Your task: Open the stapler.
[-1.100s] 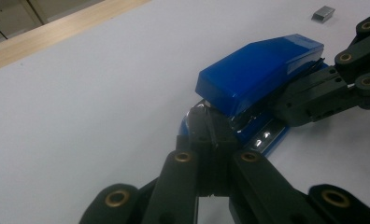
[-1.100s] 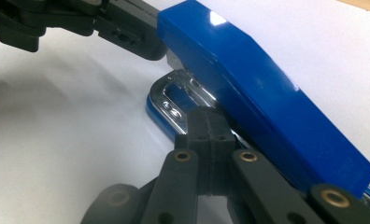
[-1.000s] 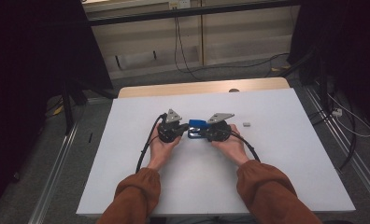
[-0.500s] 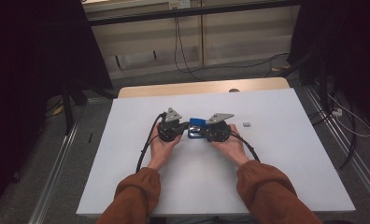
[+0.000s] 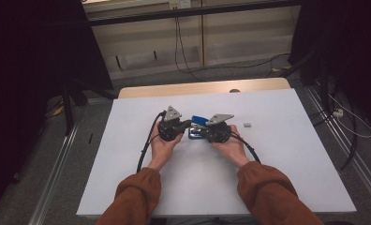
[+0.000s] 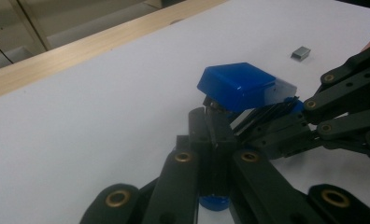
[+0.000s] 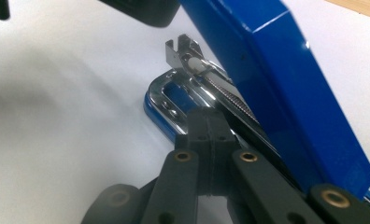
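Two black grippers meet at a shiny blue stapler (image 5: pixel 198 123) in the middle of the white table (image 5: pixel 127 164). Left gripper (image 6: pixel 213 122) is pinched shut by its lifted plastic lid. Right gripper (image 7: pixel 206 126) is pinched shut at its silver metal base, whose spring shows up close. Right of them lies a small grey block of staples (image 5: pixel 248 124).

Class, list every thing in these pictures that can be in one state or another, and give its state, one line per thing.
Stapler: blue top cover swung up, staple channel exposed, base flat on the table.
Block of staples: lying loose on the white table top, apart from the stapler.
Left gripper: shut, jaws at the stapler's hinge end.
Right gripper: shut, jaws at the stapler's metal base.
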{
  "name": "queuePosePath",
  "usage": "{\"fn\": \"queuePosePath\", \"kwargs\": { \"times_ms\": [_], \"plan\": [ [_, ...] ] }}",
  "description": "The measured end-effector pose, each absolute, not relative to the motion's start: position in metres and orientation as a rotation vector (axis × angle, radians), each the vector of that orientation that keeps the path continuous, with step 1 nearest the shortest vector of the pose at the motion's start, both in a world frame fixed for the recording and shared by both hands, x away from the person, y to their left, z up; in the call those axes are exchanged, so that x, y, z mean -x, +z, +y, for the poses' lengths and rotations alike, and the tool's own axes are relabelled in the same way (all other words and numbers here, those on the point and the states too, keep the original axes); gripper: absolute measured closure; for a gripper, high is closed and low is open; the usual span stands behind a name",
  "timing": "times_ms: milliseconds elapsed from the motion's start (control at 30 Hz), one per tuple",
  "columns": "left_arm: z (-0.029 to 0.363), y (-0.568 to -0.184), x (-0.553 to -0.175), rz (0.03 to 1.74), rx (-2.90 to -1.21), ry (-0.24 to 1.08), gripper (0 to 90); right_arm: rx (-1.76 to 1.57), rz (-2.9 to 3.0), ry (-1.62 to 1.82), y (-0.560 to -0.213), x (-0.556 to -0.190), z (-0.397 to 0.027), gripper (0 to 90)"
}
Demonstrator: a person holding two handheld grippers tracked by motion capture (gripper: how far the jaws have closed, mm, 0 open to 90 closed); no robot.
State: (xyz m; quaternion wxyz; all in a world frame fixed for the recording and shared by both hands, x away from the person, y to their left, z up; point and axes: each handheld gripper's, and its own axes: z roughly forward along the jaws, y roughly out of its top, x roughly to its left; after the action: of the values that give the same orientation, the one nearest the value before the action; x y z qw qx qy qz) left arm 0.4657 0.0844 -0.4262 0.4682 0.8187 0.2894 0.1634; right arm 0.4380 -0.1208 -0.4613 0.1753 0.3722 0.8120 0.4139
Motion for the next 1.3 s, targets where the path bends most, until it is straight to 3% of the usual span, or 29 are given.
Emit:
{"fn": "queuePosePath", "kwargs": {
  "times_ms": [1300],
  "plan": [
    [0.079,-0.418,-0.466,0.699,-1.972,0.385,90.0,-0.956,2.171,1.251,-0.447,-0.430,-0.114,90.0]
  ]
}}
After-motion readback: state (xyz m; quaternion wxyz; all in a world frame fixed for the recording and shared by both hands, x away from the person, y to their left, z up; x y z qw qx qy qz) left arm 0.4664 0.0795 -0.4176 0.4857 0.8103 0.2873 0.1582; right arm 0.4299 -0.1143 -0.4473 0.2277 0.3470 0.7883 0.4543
